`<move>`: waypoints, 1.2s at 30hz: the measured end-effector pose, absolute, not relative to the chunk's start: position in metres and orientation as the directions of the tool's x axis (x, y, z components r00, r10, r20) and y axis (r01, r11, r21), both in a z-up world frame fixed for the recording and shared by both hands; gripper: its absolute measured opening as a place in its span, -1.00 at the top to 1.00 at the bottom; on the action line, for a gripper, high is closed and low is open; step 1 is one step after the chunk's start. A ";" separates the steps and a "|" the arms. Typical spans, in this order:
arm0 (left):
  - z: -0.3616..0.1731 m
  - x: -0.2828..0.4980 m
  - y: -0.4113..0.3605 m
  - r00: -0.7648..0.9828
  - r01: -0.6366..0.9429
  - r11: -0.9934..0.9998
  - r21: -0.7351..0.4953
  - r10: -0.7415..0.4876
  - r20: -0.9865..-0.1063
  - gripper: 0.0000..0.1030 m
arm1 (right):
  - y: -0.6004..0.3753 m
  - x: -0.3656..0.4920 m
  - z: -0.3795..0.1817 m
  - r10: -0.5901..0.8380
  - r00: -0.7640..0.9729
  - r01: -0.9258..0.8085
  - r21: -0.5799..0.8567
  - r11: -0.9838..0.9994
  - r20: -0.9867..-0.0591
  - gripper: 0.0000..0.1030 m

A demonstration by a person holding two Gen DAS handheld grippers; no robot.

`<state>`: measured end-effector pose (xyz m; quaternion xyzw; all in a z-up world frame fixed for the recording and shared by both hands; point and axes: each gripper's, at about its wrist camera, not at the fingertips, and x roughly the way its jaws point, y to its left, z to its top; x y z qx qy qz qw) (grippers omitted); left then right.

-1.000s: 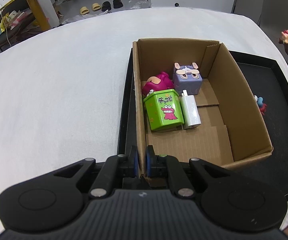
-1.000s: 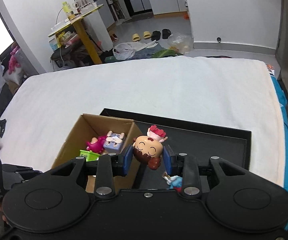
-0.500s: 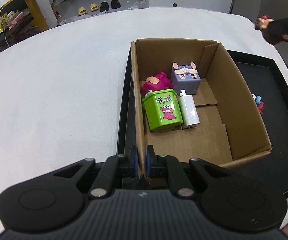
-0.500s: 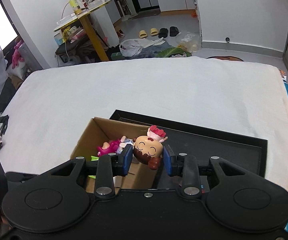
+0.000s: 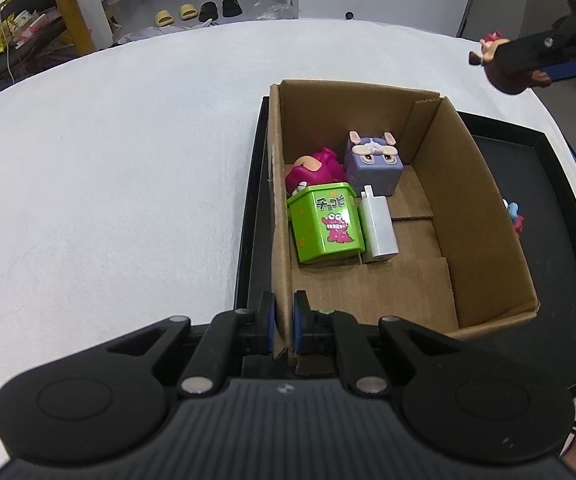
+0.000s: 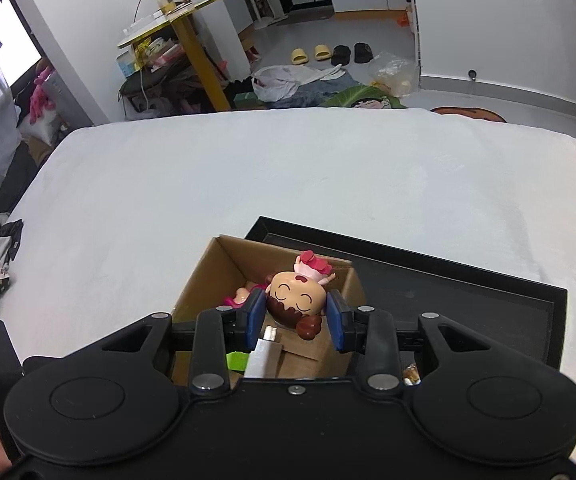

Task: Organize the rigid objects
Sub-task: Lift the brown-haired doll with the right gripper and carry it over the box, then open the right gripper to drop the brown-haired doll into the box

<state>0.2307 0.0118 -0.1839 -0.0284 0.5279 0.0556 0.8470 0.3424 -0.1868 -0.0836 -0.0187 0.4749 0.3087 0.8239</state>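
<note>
Moved over the box (image 6: 203,280) now: doll (image 6: 294,300) squeezed in right fingers (image 6: 255,316). Left fingers (image 5: 268,318) shut tight on box wall. Four toys inside already; one left on tray (image 5: 548,200).

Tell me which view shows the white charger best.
Left wrist: the charger lies fully visible in the box, beside the green tin. Right wrist shows only its plug end, cut off by the gripper body.

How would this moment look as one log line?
left claw: shut on brown cardboard box wall | right claw: holds brown-haired doll figurine over box
</note>
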 end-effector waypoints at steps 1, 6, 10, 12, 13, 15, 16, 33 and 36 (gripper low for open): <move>-0.184 0.231 0.013 0.437 -0.127 0.992 0.006 0.061 -0.897 0.85 | -0.185 0.343 -0.085 0.486 0.354 -0.525 0.260 0.811 -0.799 0.36; -0.184 0.230 0.016 0.442 -0.133 0.991 -0.011 0.049 -0.896 0.84 | -0.172 0.342 -0.094 0.466 0.325 -0.535 0.247 0.808 -0.823 0.36; -0.184 0.229 0.019 0.445 -0.140 0.990 -0.025 0.041 -0.895 0.84 | -0.162 0.342 -0.101 0.440 0.317 -0.537 0.223 0.813 -0.840 0.36; -0.184 0.229 0.020 0.446 -0.140 0.990 -0.029 0.037 -0.894 0.84 | -0.158 0.341 -0.104 0.435 0.314 -0.541 0.217 0.812 -0.844 0.35; -0.185 0.229 0.020 0.445 -0.142 0.989 -0.030 0.036 -0.895 0.84 | -0.156 0.343 -0.106 0.428 0.315 -0.538 0.211 0.816 -0.847 0.35; -0.185 0.230 0.021 0.443 -0.144 0.989 -0.035 0.033 -0.896 0.84 | -0.155 0.344 -0.109 0.410 0.326 -0.527 0.196 0.827 -0.852 0.24; -0.185 0.230 0.021 0.444 -0.144 0.989 -0.037 0.031 -0.896 0.84 | -0.153 0.344 -0.109 0.404 0.331 -0.518 0.194 0.833 -0.853 0.16; -0.181 0.229 0.021 0.444 -0.144 0.989 -0.034 0.033 -0.896 0.84 | -0.190 0.339 -0.082 0.412 0.367 -0.490 0.203 0.848 -0.834 -0.41; -0.181 0.229 0.021 0.443 -0.145 0.989 -0.034 0.034 -0.896 0.84 | -0.197 0.338 -0.079 0.418 0.364 -0.493 0.208 0.845 -0.832 -0.44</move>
